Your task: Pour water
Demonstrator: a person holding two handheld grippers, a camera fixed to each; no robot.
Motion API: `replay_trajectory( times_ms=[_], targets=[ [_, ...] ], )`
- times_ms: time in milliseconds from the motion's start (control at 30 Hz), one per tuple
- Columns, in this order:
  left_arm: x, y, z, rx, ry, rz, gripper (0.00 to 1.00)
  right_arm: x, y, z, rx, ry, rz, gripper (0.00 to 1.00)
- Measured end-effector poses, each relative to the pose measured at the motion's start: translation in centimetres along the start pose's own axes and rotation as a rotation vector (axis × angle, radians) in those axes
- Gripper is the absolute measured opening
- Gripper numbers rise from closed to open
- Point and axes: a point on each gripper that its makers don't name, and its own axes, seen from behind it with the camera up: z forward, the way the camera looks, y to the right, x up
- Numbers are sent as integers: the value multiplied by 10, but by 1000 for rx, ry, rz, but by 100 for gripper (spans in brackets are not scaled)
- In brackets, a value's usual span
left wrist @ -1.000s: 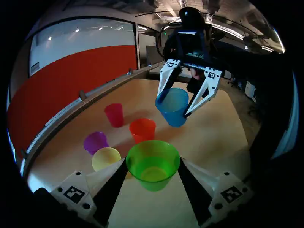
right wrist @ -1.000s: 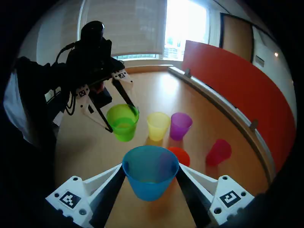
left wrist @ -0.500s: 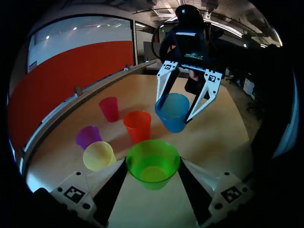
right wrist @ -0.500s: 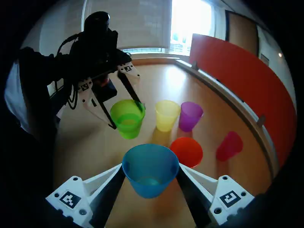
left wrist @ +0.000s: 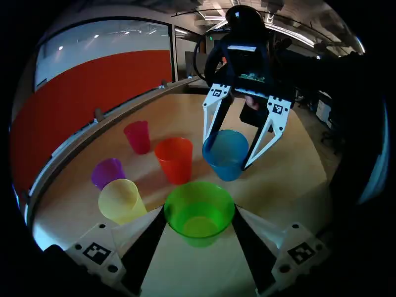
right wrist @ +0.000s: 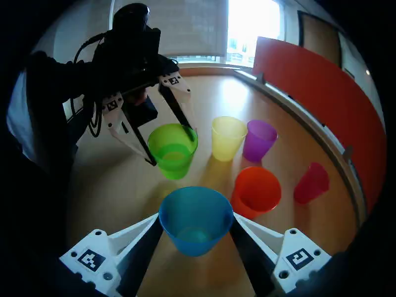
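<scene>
now my left gripper (left wrist: 199,214) is clenching its jaws on the green cup (left wrist: 199,226), and my right gripper (right wrist: 196,218) on the blue cup (right wrist: 196,233), both upright above the counter (left wrist: 287,163). the two are sitting closer than a moment ago, with the orange cup (left wrist: 174,157) drawing nearer beside the blue.

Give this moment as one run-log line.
left gripper shut on green cup | right gripper shut on blue cup | orange cup, yellow cup, purple cup, pink cup on table

We look from the left gripper (left wrist: 199,215) and right gripper (right wrist: 196,220), low over the table (left wrist: 292,168), facing each other at twelve o'clock. Both share the orange cup (left wrist: 174,157).
</scene>
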Motion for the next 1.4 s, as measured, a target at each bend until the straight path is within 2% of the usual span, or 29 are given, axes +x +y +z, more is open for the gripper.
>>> replay_trajectory(
  times_ms=[500, 700, 1400],
  targets=[
    [-13, 1, 11, -10, -14, -20, 88, -12, -1, 9, 3, 0, 9, 91],
    [-15, 5, 11, -21, -12, -19, 88, -16, -2, 11, 2, -2, 3, 91],
    [-20, 5, 8, -25, -20, -27, 91, -31, 0, 6, -22, -34, -5, 96]
  ],
)
